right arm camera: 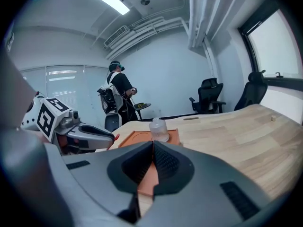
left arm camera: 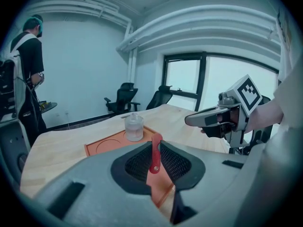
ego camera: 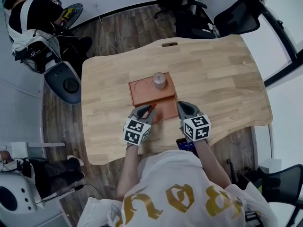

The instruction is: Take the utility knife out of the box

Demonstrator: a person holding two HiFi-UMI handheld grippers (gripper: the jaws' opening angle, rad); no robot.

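Observation:
An orange box [ego camera: 142, 97] lies open on the wooden table [ego camera: 218, 74], with a clear jar [ego camera: 159, 80] standing in its far part. My left gripper [ego camera: 147, 110] hovers over the box's near left corner, shut on a slim red utility knife [left arm camera: 155, 157] that stands upright between its jaws. The knife's red end [ego camera: 151, 109] pokes out past the fingertips. My right gripper [ego camera: 182, 107] is at the box's near right edge, jaws together with nothing seen between them. Through its jaws [right arm camera: 152, 143] I see only the orange box surface [right arm camera: 147, 178] below.
A person [ego camera: 28, 18] stands beyond the table's far left corner beside a small round table [ego camera: 71, 11]. Black office chairs [ego camera: 227, 18] sit behind the table's far right side. The table's near edge runs just under both grippers.

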